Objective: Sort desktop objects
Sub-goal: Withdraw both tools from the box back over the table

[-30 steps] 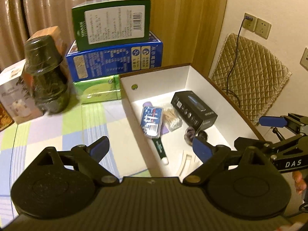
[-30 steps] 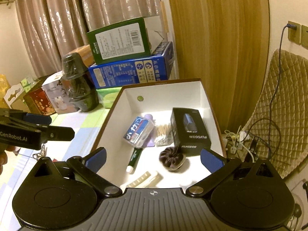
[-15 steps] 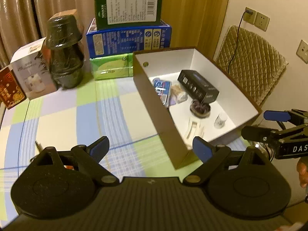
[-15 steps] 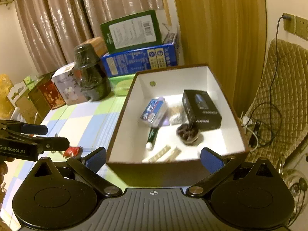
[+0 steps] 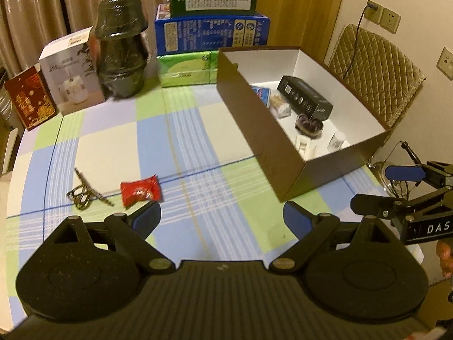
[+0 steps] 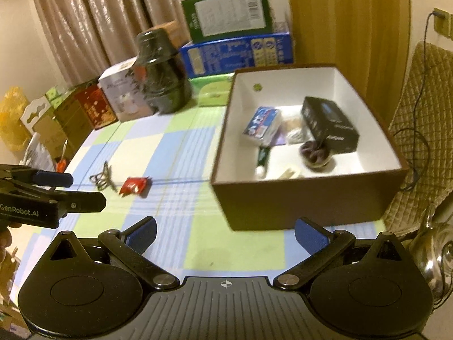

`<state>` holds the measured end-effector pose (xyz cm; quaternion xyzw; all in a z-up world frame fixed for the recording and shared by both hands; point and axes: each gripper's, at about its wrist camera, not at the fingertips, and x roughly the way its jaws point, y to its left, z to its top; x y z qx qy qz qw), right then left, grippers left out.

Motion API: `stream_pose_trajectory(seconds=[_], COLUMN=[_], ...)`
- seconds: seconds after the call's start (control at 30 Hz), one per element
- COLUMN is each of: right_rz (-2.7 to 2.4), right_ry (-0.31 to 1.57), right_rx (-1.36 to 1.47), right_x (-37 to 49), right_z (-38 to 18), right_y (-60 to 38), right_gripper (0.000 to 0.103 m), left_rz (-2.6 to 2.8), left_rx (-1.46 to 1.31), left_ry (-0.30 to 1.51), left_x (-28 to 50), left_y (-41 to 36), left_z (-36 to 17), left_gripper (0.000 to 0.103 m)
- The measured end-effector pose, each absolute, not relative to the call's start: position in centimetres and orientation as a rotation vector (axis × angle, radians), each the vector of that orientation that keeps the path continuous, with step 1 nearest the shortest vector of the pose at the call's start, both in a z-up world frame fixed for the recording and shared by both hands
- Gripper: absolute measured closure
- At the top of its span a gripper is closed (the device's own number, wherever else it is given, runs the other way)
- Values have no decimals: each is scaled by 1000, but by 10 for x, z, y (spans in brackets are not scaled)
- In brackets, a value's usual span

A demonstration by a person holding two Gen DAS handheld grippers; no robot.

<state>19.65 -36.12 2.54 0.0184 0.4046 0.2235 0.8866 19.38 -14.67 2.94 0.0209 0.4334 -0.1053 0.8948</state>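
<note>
A brown box (image 5: 263, 144) with a white inside stands on the right of the checked tablecloth; it also shows in the right wrist view (image 6: 308, 198). It holds a black carton (image 6: 329, 124), a blue-white packet (image 6: 262, 126), a dark scrunchie (image 6: 314, 154) and a green tube (image 6: 262, 158). A red candy wrapper (image 5: 140, 192) and a dark key chain (image 5: 85, 191) lie loose on the cloth, left of the box. My left gripper (image 5: 222, 219) is open and empty above the cloth, just behind the wrapper. My right gripper (image 6: 225, 233) is open and empty before the box.
Stacked green and blue cartons (image 5: 212, 31), a dark wrapped pot stack (image 5: 121, 45), a white carton (image 5: 70, 70) and a red carton (image 5: 29, 100) line the table's back. A quilted chair (image 5: 373, 76) stands right of the table. A metal kettle (image 6: 436, 252) sits at the right edge.
Both grippers have pulled back and away from the box, toward the table's near side. The candy wrapper and key chain have come into view. Both stay open.
</note>
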Motion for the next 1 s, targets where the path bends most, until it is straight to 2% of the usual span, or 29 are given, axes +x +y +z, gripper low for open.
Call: stream_pose_trajectory(seconds=[1.0], right_rz=[598], right_ry=[958], right_rx=[-52], right_x=[175], right_z=[-18], right_y=[-235], right_gripper=[2], left_rz=[-55], left_rx=[-20], left_ry=[962], left_x=[155], left_y=[-20], left_z=[7], left_gripper=[12])
